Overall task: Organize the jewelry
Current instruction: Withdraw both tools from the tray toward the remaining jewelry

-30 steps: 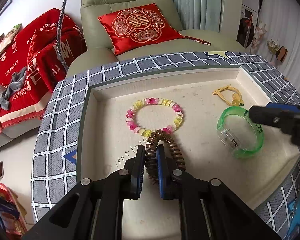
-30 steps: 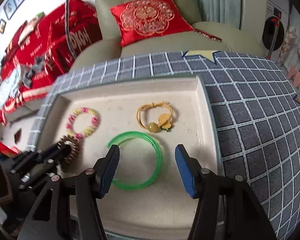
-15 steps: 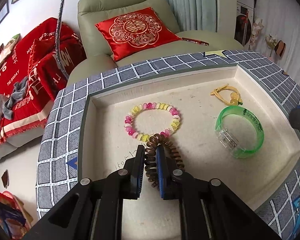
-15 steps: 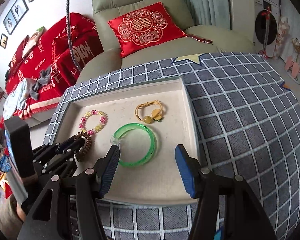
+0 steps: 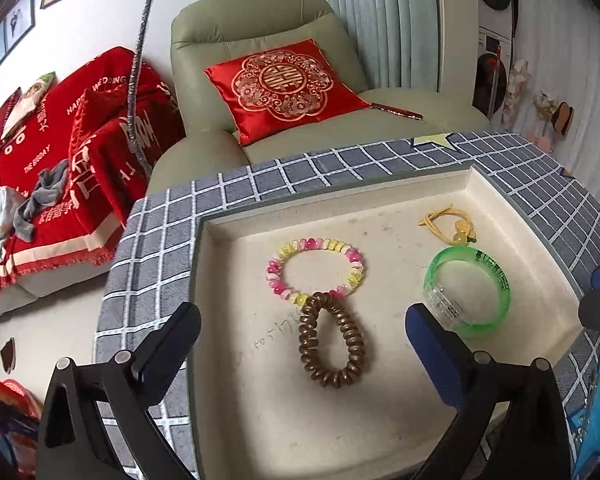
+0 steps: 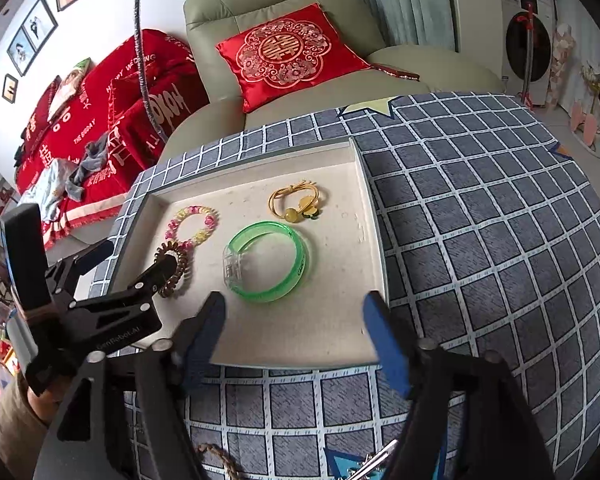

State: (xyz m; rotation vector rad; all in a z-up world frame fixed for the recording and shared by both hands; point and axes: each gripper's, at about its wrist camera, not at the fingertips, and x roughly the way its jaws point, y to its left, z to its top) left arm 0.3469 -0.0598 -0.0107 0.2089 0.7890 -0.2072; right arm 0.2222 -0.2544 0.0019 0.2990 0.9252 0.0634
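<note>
Tray [image 5: 476,184] holding four pieces flat, spaced for sorting. Left gripper [image 5: 300,334] just sprung wide, nothing clamped; brown coil bracelet [image 5: 332,340] loose between jaws, overlapping pink-yellow bead bracelet [image 5: 315,272]. Faint pencilled digits on tray floor, unreadable. Green bangle [image 6: 268,266], printed lettering illegible; yellow cord bracelet [image 6: 298,202] beyond. Right gripper [image 6: 294,340] apart, widening, empty, hovering over near tray edge.
</note>
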